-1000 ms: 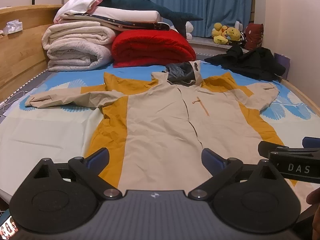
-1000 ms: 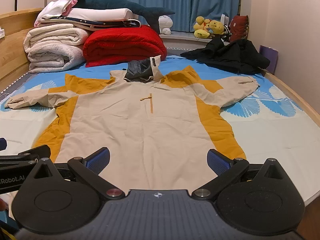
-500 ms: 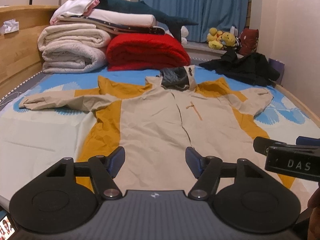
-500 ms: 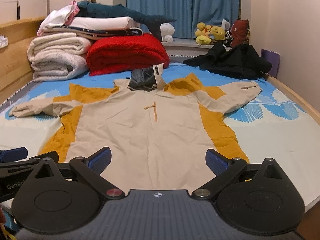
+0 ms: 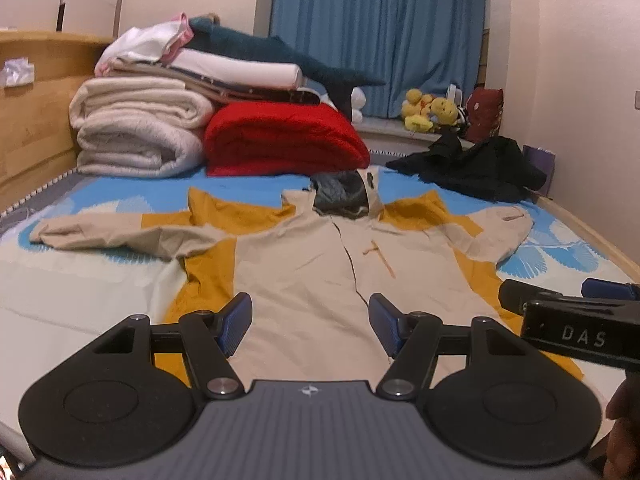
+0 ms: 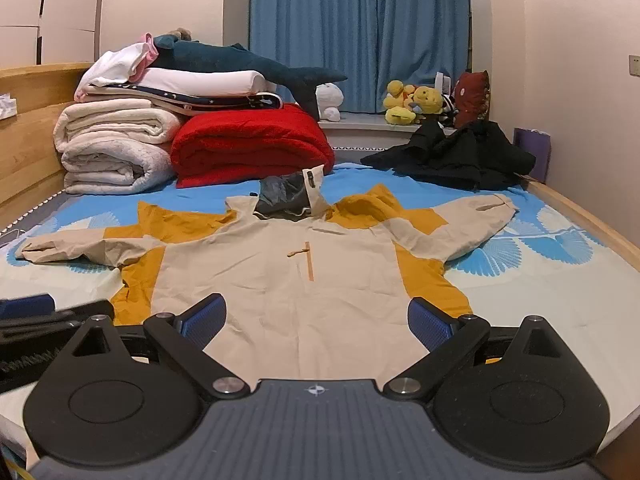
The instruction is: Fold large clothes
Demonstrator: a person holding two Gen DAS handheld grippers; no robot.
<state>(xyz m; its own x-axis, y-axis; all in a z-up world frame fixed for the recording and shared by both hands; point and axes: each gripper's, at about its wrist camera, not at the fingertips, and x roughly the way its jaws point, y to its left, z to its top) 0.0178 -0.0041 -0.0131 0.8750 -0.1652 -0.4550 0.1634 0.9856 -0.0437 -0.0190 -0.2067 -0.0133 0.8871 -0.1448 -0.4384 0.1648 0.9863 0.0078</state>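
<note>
**Jacket laid flat, no fold started**

The jacket point(image 6: 288, 292) lies face up on the bed point(image 6: 560, 300), collar toward the far end, hem toward the cameras. Both sleeves are spread outward: one reaches toward the wooden bed frame, the other bends toward the far wall side. The hood point(image 6: 286, 196) sits bunched at the collar. No part of the garment is folded over itself, so the task is judged to be at its opening step: approach to the hem.

The left gripper point(image 5: 310, 322) hovers above the hem near the front opening, fingers partly apart with nothing between them. The right gripper point(image 6: 316, 322) hovers above the hem on the other side, fingers wide and empty. Neither touches the cloth.

Next move, as a judgement: each gripper needs a grasp point, either the hem corners or a sleeve. Fingers must descend to the fabric and pinch one layer edge cleanly. The sleeves likely need folding inward before the body is folded.

Surroundings: a red blanket point(image 6: 252, 148) and a stack of white blankets point(image 6: 112, 148) lie beyond the collar, with a plush shark point(image 6: 240, 60) on top. A black garment point(image 6: 460, 156) lies near the far sleeve. These limit free space at the head of the bed; the near area is free.
</note>
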